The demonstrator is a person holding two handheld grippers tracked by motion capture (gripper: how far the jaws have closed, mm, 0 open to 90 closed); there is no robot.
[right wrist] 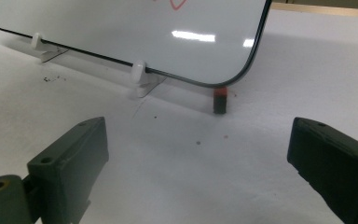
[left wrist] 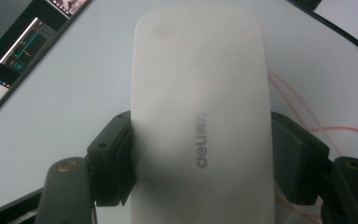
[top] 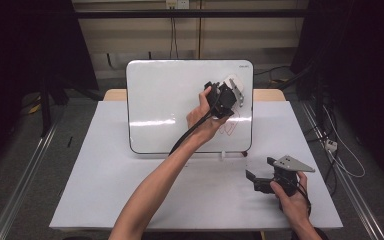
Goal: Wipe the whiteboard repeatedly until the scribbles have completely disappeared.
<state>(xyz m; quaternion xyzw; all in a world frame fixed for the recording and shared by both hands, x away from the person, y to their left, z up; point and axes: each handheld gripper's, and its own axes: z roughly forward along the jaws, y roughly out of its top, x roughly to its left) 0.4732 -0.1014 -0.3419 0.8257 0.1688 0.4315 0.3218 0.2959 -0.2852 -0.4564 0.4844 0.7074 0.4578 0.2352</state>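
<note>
Where the left gripper (left wrist: pixel 200 158) meets the whiteboard (top: pixel 170 105), a white eraser (left wrist: pixel 198 116) sits clamped between its two black jaws, the pads pressing on both long sides. In the left gripper view the eraser runs up the middle of the picture, its grey printed lettering reading sideways, and its lower end is cut off by the picture's bottom edge. Faint red lines (left wrist: pixel 307 116) show on the board to the right of it; how much of the drawing lies under the eraser cannot be told. In the high view the eraser is only a pale shape at the tip of the left gripper (top: pixel 226 97), held against the upper right part of the board, with the red marks (top: pixel 227 127) partly covered by the left hand (top: pixel 202 117).

The whiteboard stands tilted on small white clips (right wrist: pixel 140 74) at the far middle of the white table (top: pixel 105 190). Its top and left side are cut off in the right gripper view. A small red and dark piece (right wrist: pixel 220 100) stands on the table just below the board's lower right corner; what it is cannot be made out.

Well apart, near the table's front right, the right gripper (top: pixel 252 177) rests low in the right hand (top: pixel 290 197), its jaws spread wide with nothing between them.
</note>
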